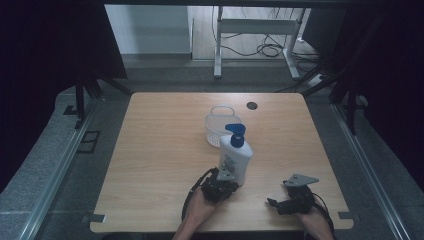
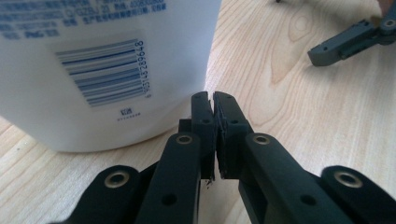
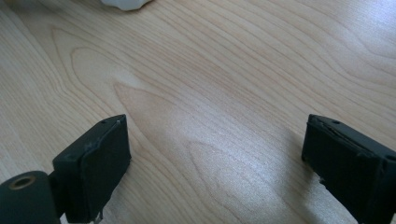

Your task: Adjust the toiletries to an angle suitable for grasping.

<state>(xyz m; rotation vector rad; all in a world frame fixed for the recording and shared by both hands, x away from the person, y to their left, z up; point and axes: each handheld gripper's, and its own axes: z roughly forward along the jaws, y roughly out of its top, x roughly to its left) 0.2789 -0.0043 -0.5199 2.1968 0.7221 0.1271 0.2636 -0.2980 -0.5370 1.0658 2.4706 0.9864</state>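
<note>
A white pump bottle [image 1: 235, 156] with a blue pump head stands upright on the wooden table [image 1: 165, 150]. My left gripper [image 1: 220, 183] sits at the bottle's near base, just right of the barcode side [image 2: 107, 70]. Its jaws [image 2: 213, 95] are shut with nothing between them, the tips right beside the bottle's lower edge. My right gripper [image 1: 274, 202] rests low over the table to the right, pointing left. Its jaws [image 3: 215, 135] stand wide open over bare wood. A corner of the bottle [image 3: 123, 3] shows at the top of the right gripper view.
A clear round plastic basket [image 1: 220, 127] stands just behind the bottle. A dark cable hole [image 1: 252, 105] sits near the table's far edge. One grey jaw of the right gripper [image 2: 345, 44] lies off to the upper right in the left gripper view.
</note>
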